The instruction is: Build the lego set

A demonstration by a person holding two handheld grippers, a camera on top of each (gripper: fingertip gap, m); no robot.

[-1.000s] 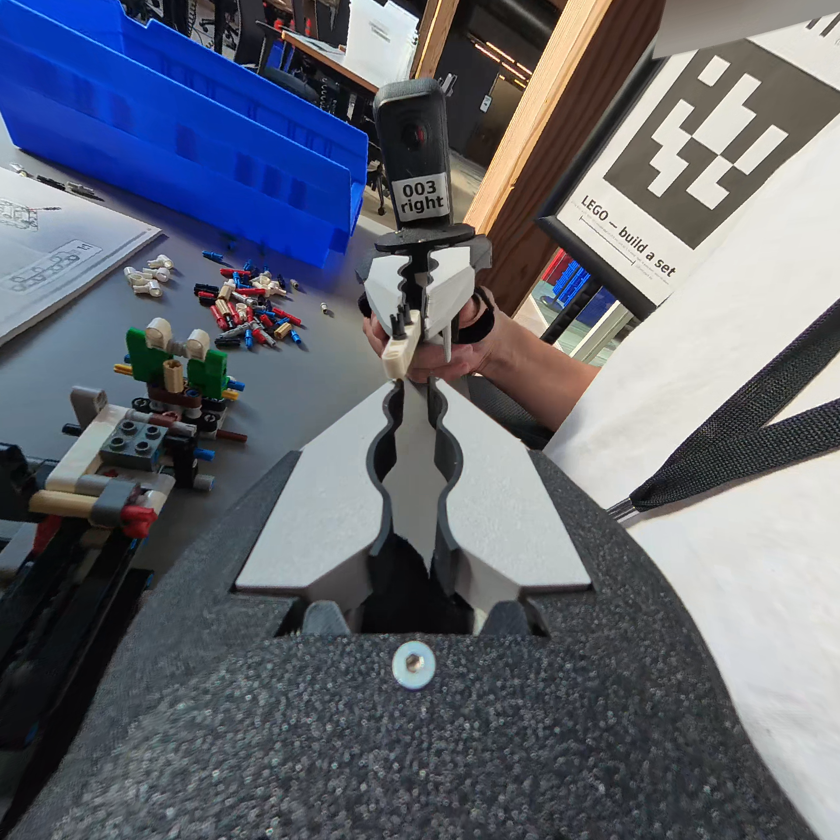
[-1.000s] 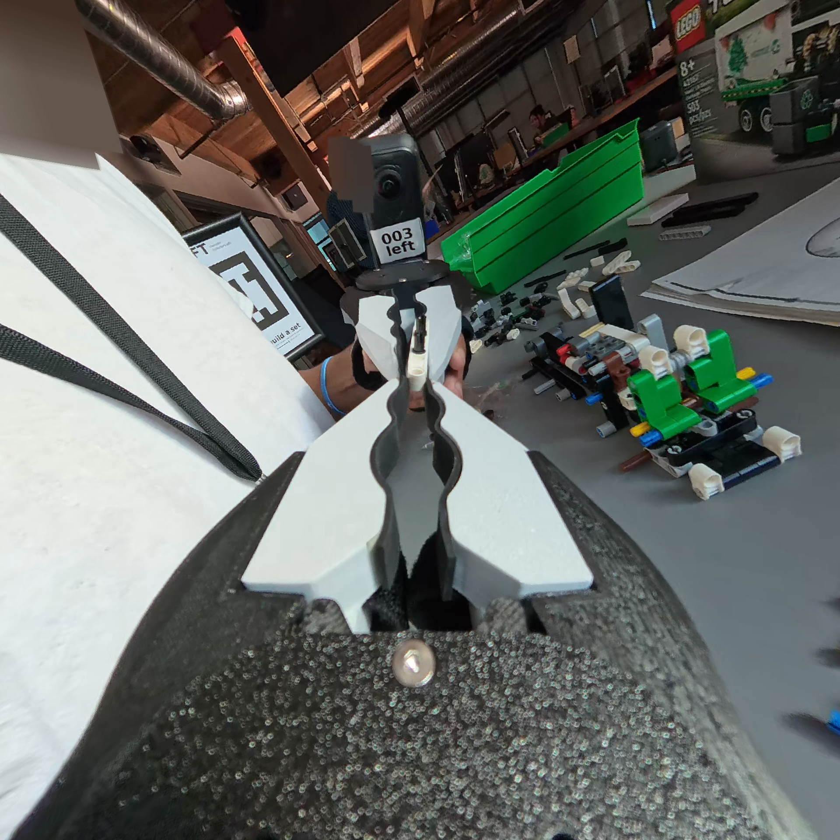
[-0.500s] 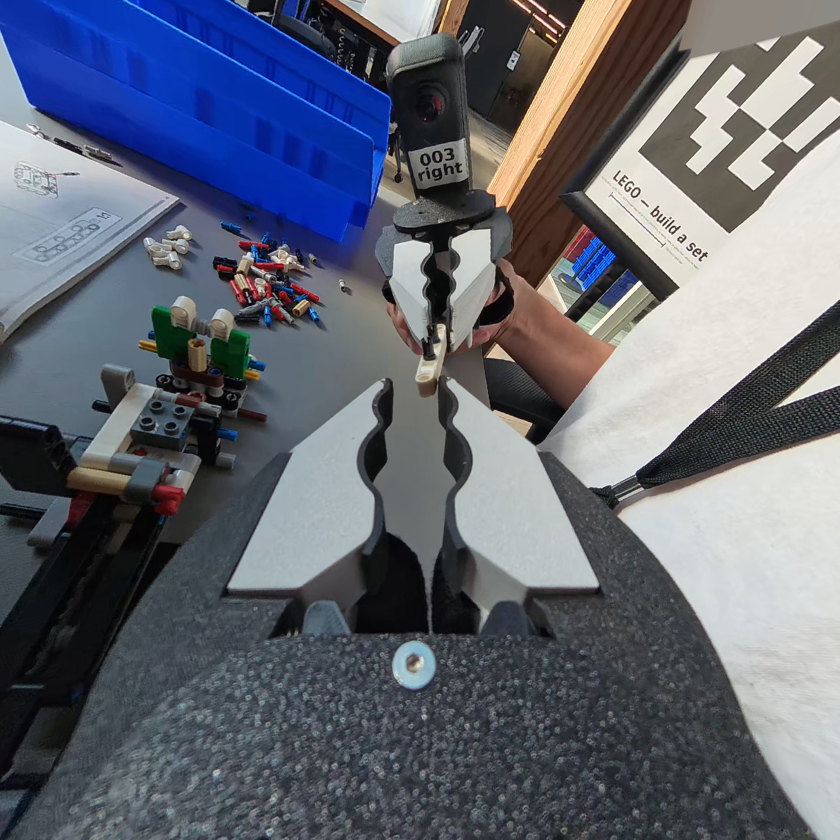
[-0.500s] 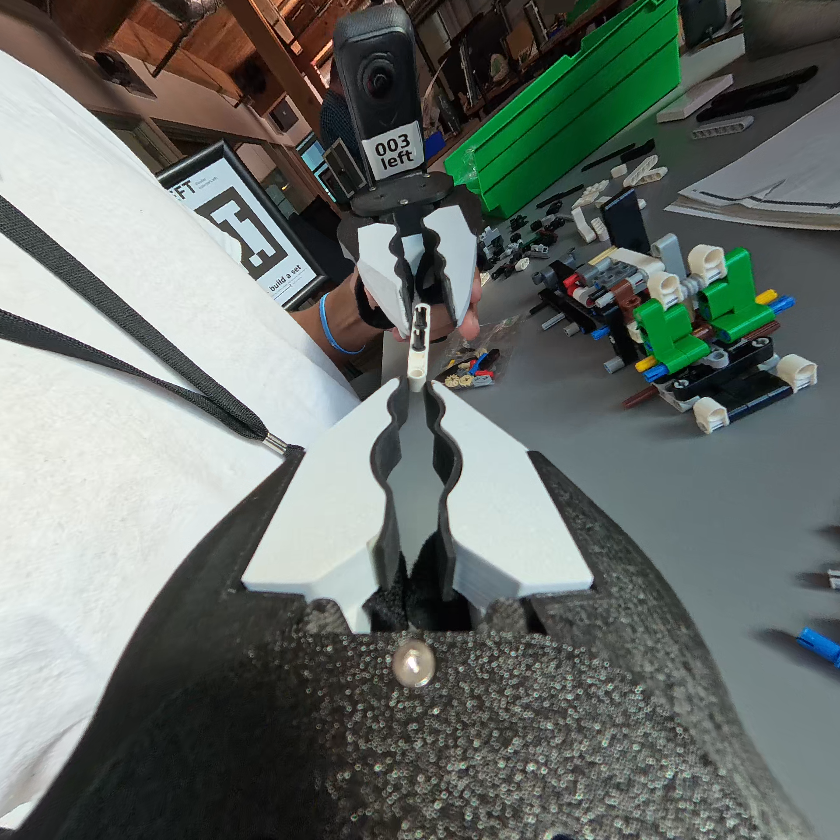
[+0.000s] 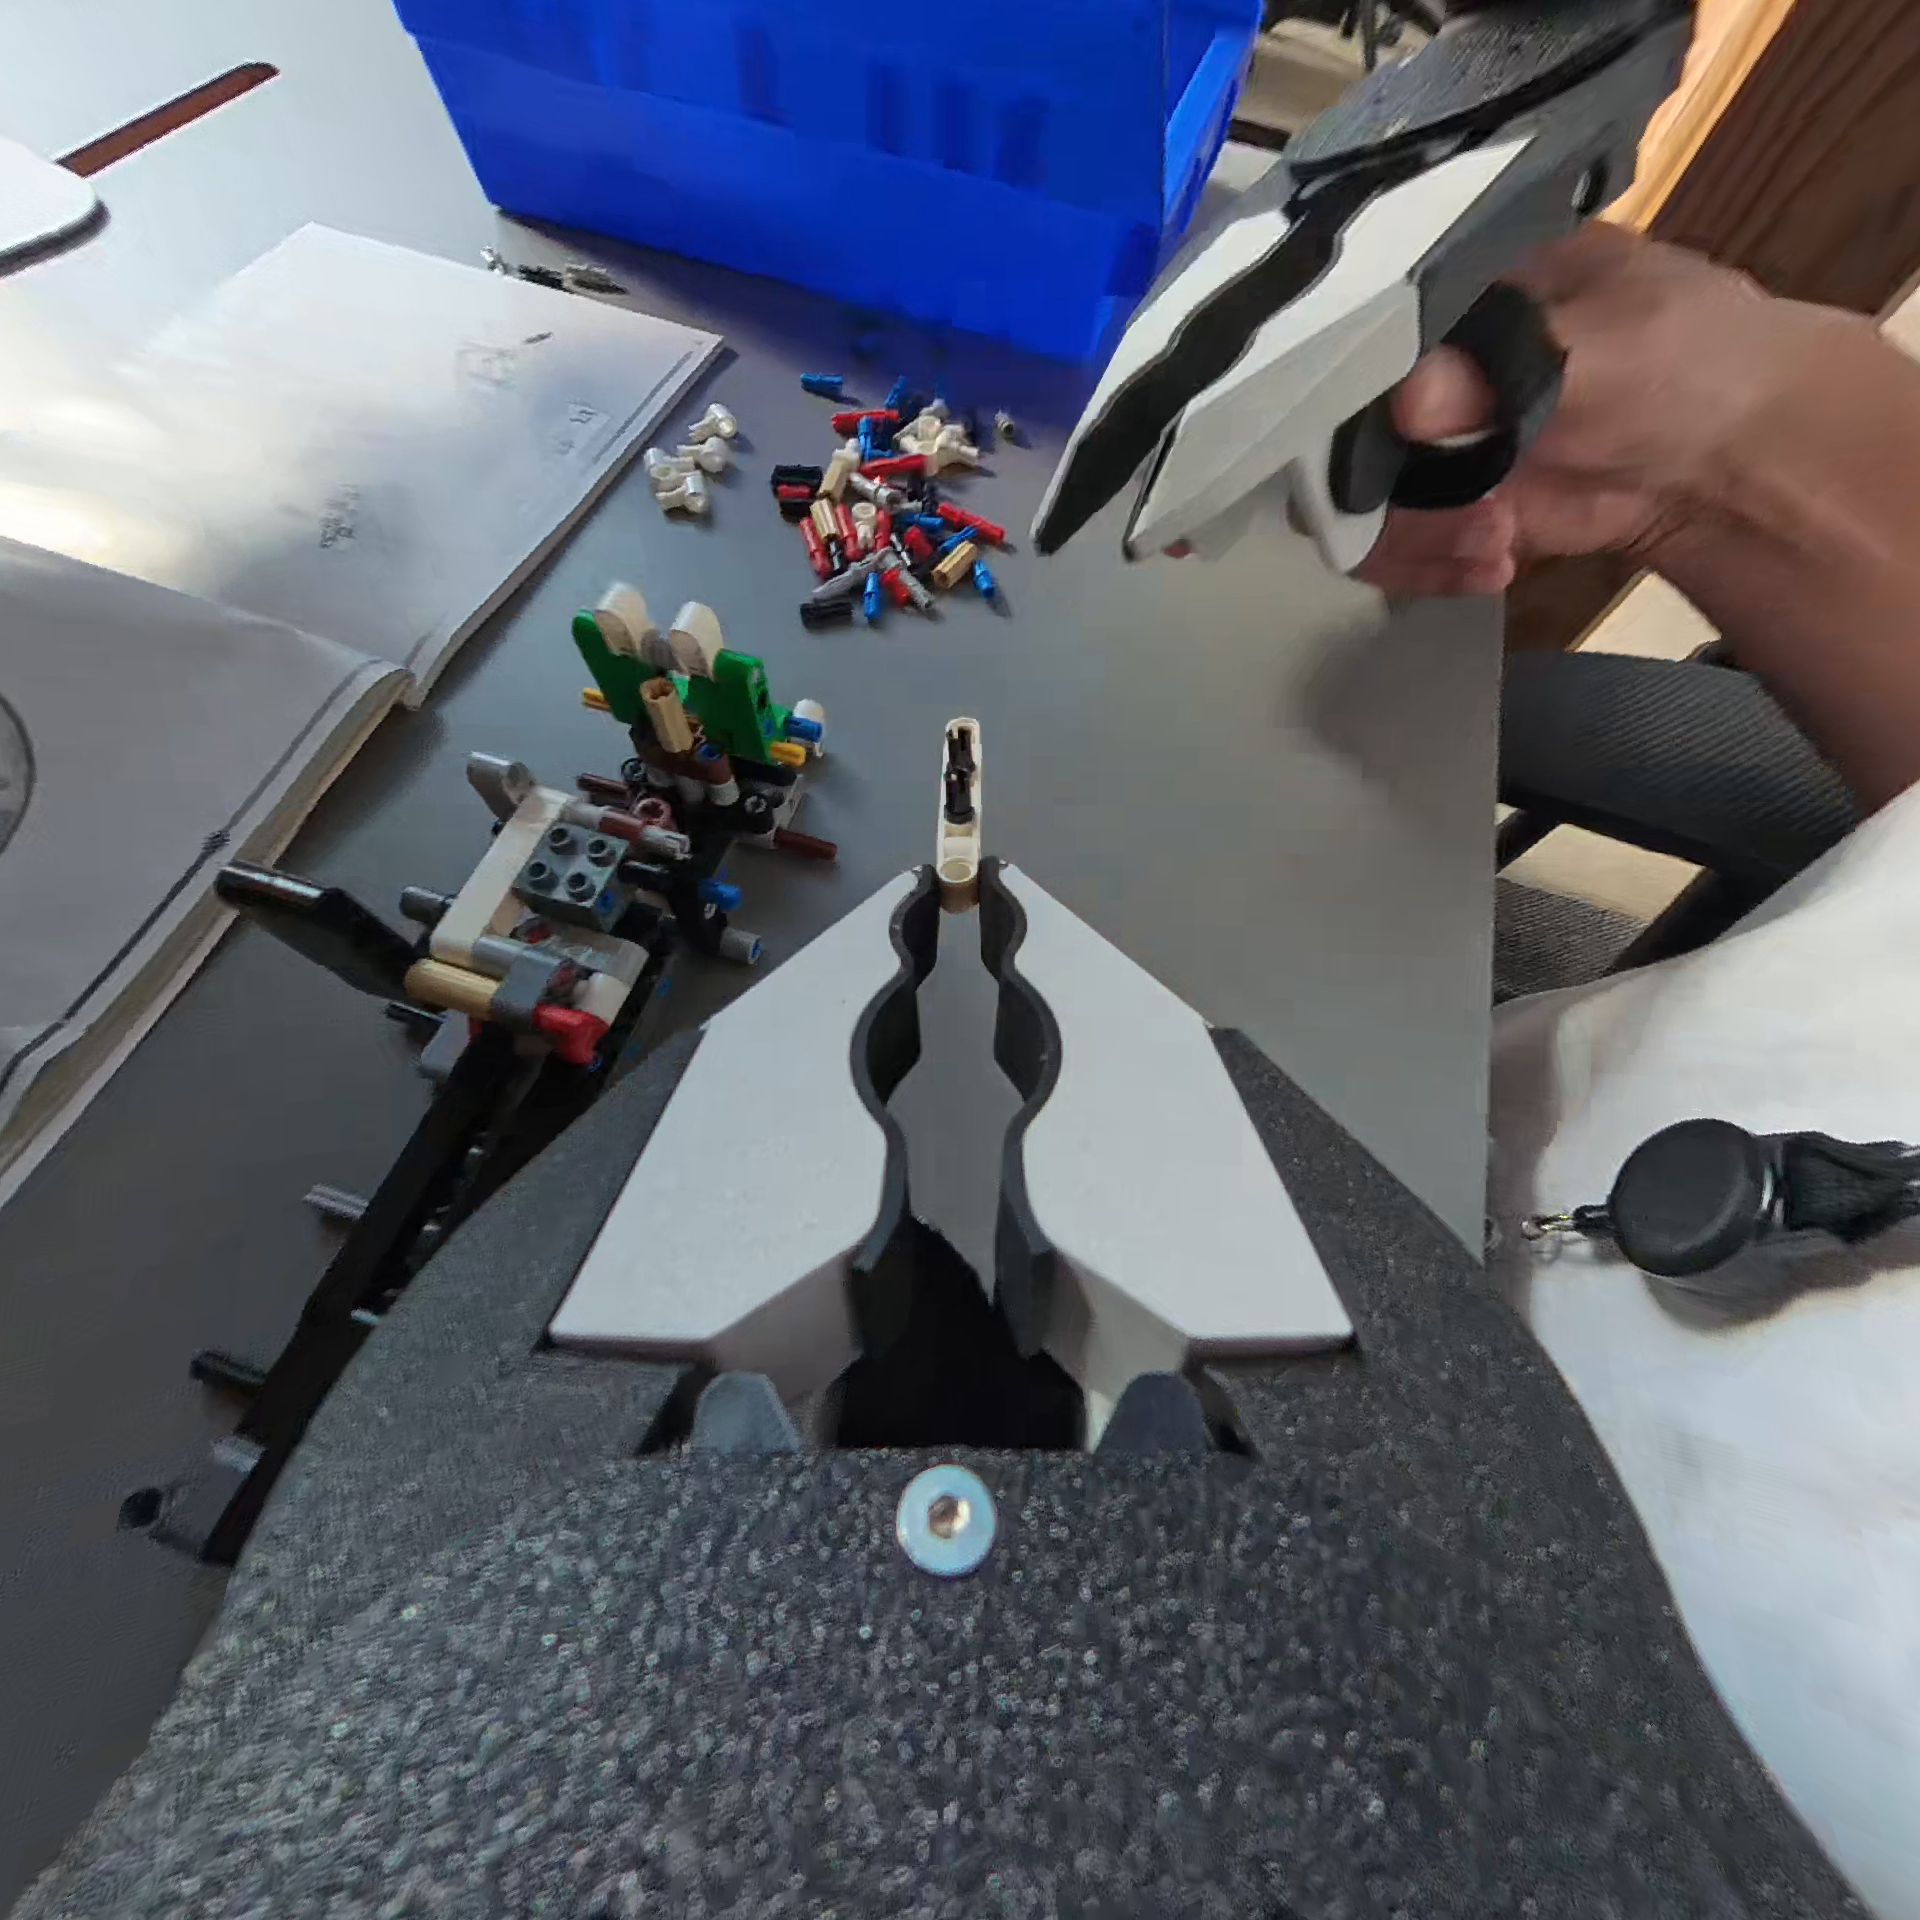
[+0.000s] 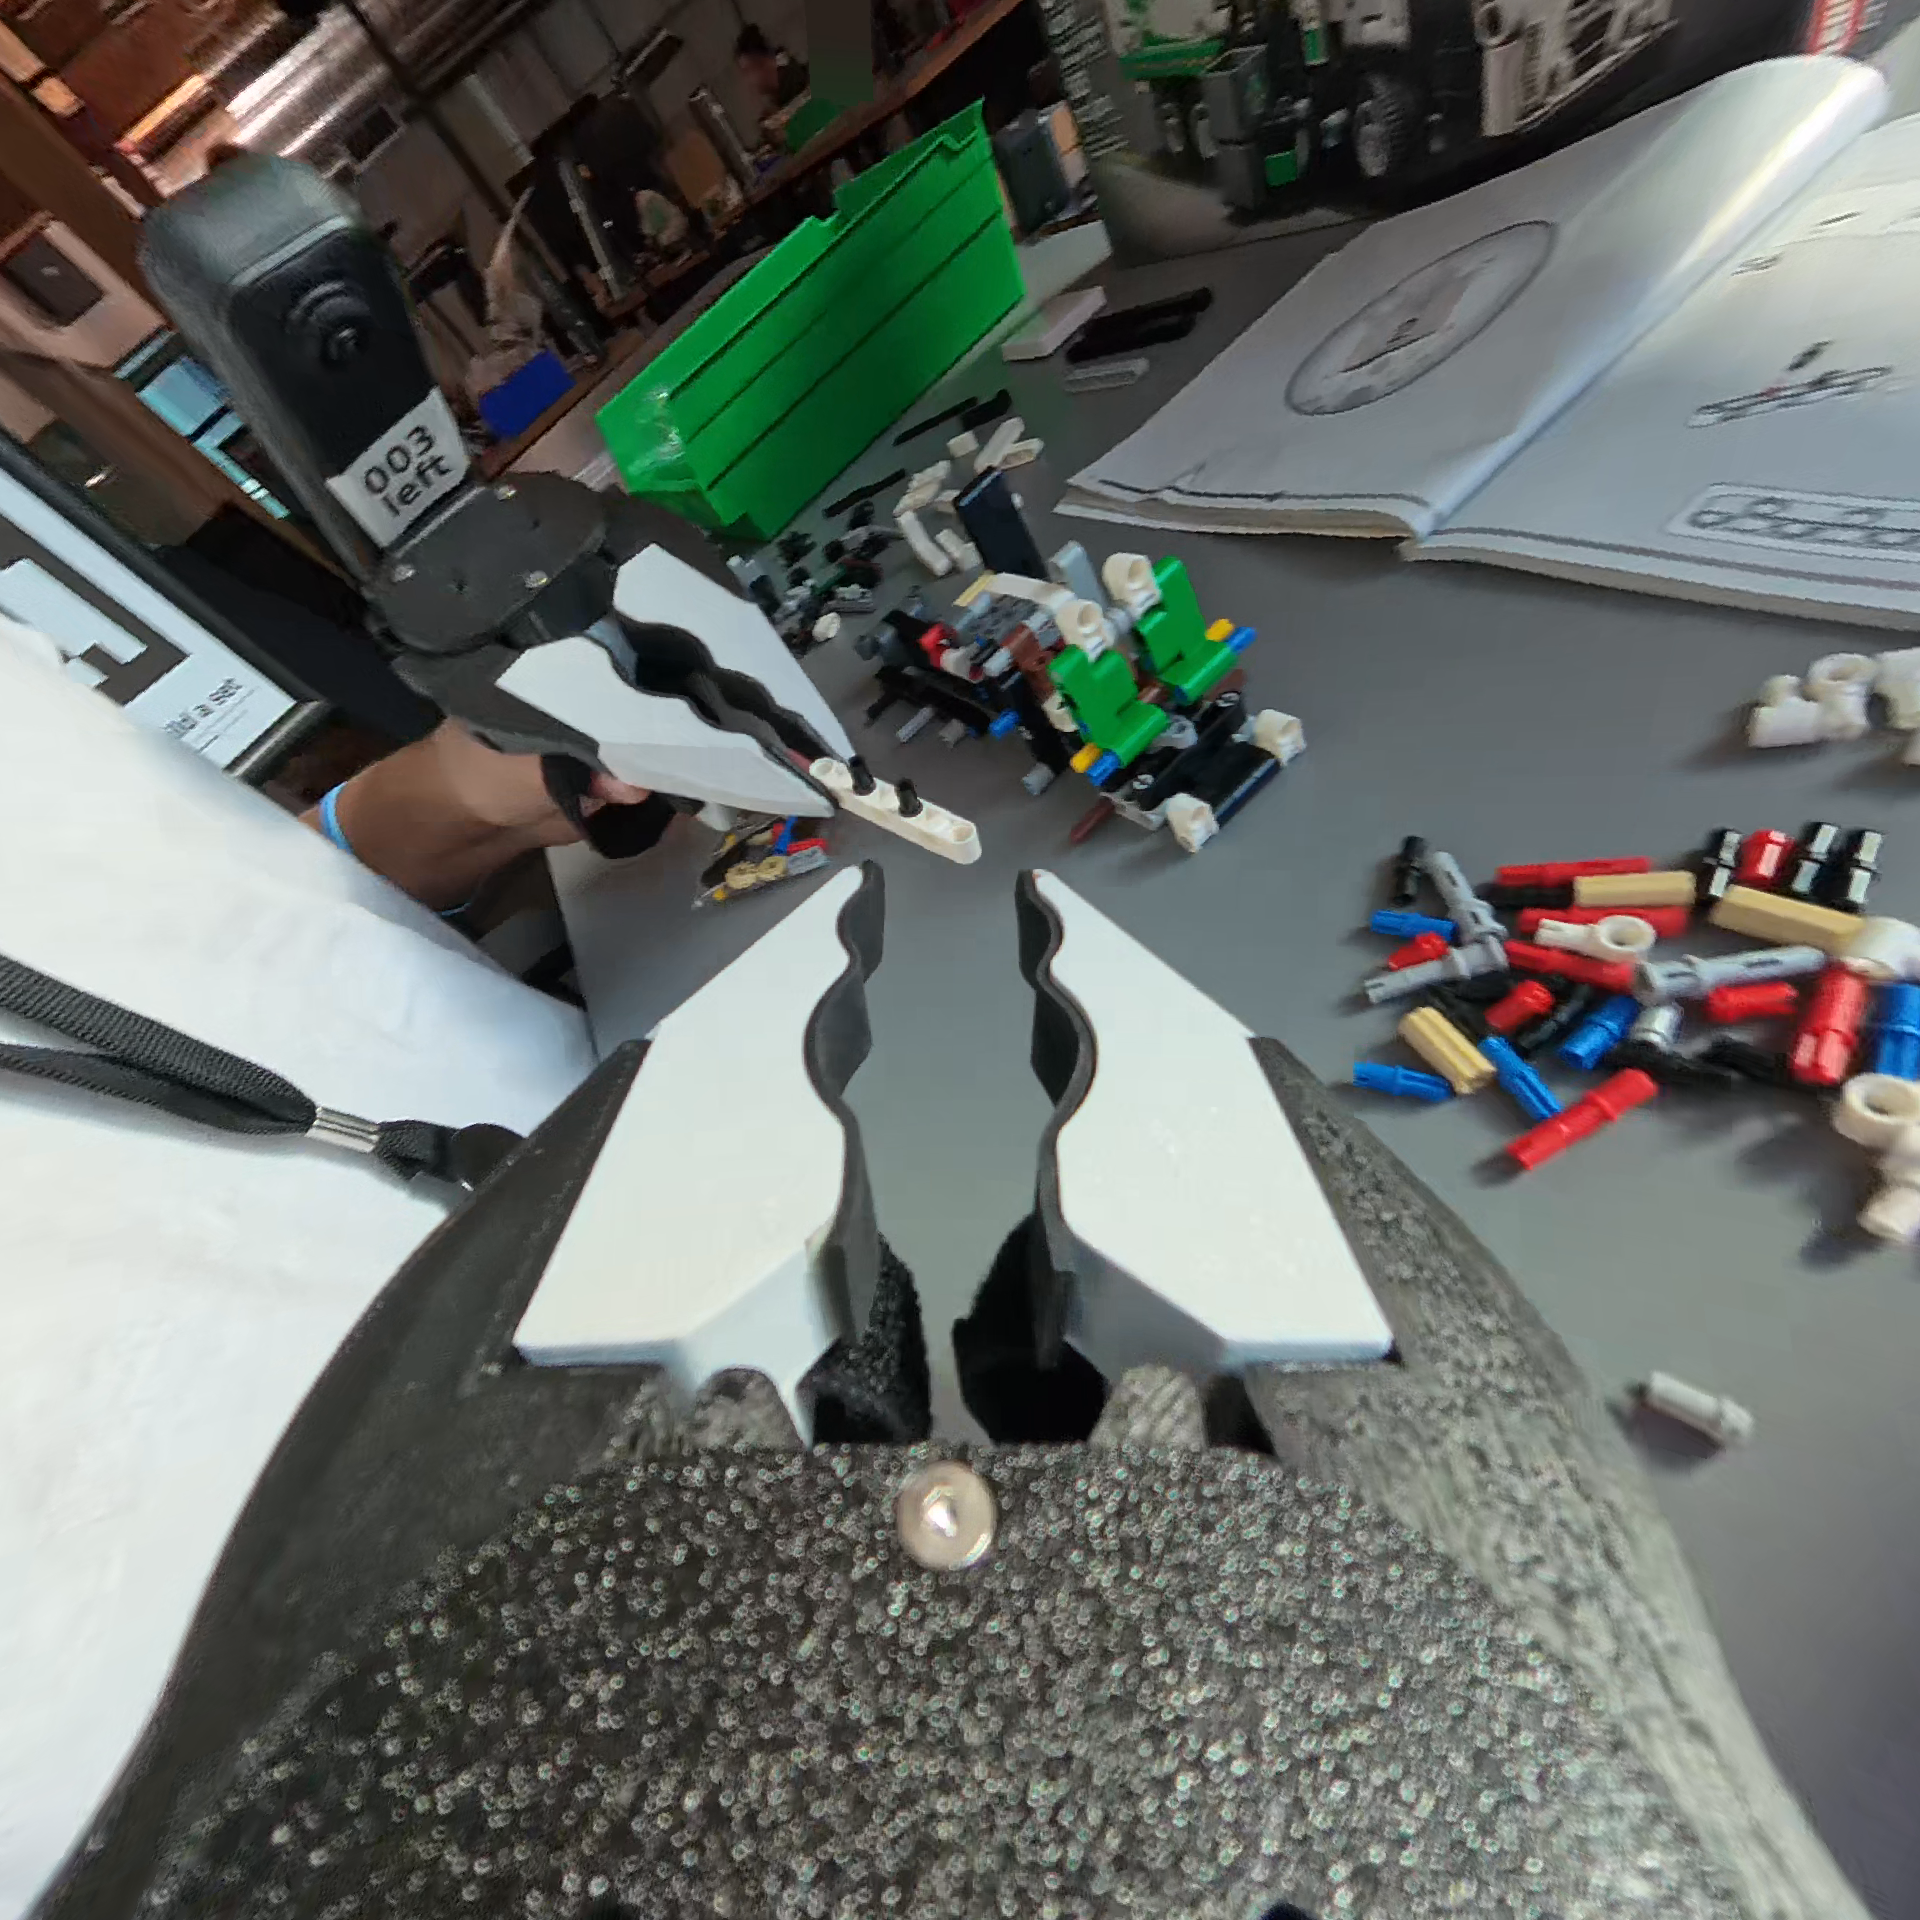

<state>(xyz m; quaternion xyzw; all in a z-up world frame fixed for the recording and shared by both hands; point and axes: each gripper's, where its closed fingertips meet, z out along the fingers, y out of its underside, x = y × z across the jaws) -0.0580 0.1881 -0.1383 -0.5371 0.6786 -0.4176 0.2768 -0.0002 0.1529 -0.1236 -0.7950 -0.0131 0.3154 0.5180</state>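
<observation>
1. Half a second ago the right gripper (image 6: pixel 948 883) pinched the white beam (image 5: pixel 958 821); now its jaws stand apart, holding nothing.
2. The left gripper (image 5: pixel 956 883) is clamped on the beam's near end, which likely keeps the two black pins (image 6: pixel 883 784) clear.
3. The half-built model (image 5: pixel 623 831) sits at ten o'clock, loose pins (image 5: pixel 894 520) at twelve.
4. The beam's gripped end is hidden.

A white sticker (image 6: pixel 400 483) with printed digits and a word sits on the black camera (image 6: pixel 301 343) at far left. Left of it, a framed sign (image 6: pixel 197 707) carries a line of print under a black-and-white pattern. The open booklet (image 6: pixel 1558 395) at far right shows diagrams and small print, too blurred to read, as is the box (image 6: pixel 1455 94) behind it.
</observation>
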